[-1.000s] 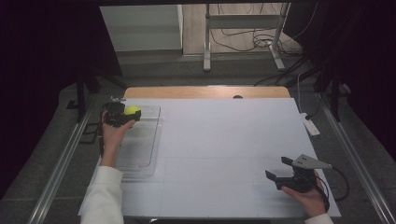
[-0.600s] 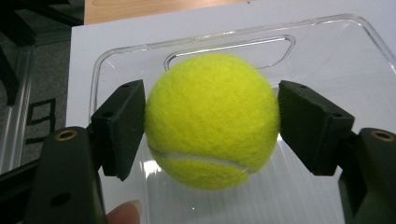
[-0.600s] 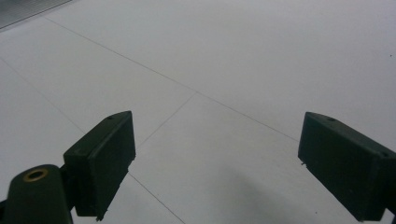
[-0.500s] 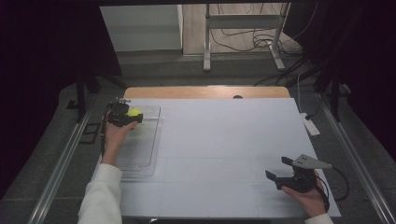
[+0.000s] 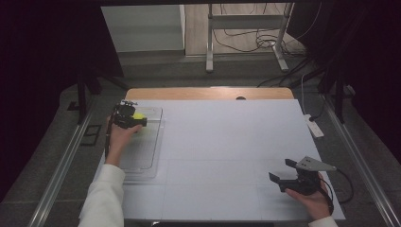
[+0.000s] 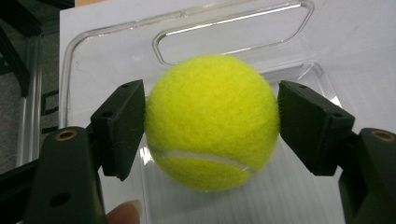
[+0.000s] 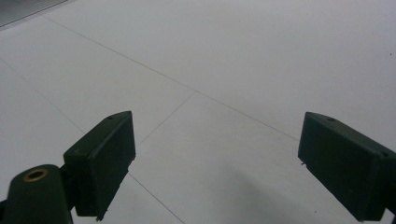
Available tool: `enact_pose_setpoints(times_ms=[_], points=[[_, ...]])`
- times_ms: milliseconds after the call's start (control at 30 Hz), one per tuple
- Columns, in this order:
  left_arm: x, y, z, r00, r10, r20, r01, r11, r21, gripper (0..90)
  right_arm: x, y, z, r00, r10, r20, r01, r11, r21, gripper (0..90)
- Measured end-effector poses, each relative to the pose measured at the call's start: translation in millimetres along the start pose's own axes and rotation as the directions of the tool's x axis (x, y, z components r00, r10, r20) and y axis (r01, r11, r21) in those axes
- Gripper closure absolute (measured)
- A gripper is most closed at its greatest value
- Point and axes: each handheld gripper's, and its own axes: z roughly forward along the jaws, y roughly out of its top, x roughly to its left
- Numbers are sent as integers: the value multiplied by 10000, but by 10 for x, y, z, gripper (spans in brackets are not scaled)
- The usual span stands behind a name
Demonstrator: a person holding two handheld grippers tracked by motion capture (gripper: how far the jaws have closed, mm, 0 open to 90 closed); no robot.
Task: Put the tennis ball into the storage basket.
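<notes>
Tennis ball [image 6: 212, 122] over tray [image 6: 112, 51], table's [image 5: 227, 142] left

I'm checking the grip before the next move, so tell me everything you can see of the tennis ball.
The tennis ball is bright yellow-green and fuzzy like felt, with one pale curved seam across its lower half. It looks round and undented. The left gripper holds it, a black pad pressed on each side. Behind and beneath it is a clear plastic tray at the table's left side; whether the ball touches the tray is unclear.
</notes>
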Motion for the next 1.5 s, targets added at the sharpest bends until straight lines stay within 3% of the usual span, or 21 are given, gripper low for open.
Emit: enact_pose_setpoints(times_ms=[500, 667, 833, 867, 967, 1300, 1333, 1400, 1500], points=[[-31, -5, 50, 9999, 120, -115, -118, 9998, 176, 259, -1, -1, 0, 10000, 3, 11, -3, 10000, 5, 117], [-56, 2, -6, 9999, 98, -20, -99, 9998, -201, 180, 1, 0, -1, 10000, -1, 9, 1, 10000, -4, 117], [-54, 13, -161, 9955, -153, 934, 248, 9945, -1020, 161, 0, 3, -3, 10000, 9, 6, -9, 10000, -26, 118], [-54, 13, -161, 9955, -153, 934, 248, 9945, -1020, 160, 0, 3, -3, 10000, 9, 6, -9, 10000, -26, 118], [-39, -10, -278, 9896, -225, 1423, 438, 9880, -1483, 160, 4, 6, -6, 10000, -2, -4, 2, 10000, -33, 117], [-24, -116, -480, 9738, -165, 2267, 655, 9754, -2105, 163, -25, 9, 26, 10000, 28, -38, -28, 10000, 15, 117], [-47, -156, -538, 9688, -56, 2479, 642, 9714, -2287, 162, -24, 9, 26, 10000, 27, -46, -27, 10000, 6, 118], [-56, -174, -562, 9671, 19, 2544, 609, 9692, -2385, 162, -23, 10, 24, 10000, 27, -52, -27, 10000, 0, 118], [-84, -237, -627, 9592, 140, 2824, 612, 9648, -2557, 163, -27, 10, 19, 10000, 39, -63, -39, 10000, -19, 117]])
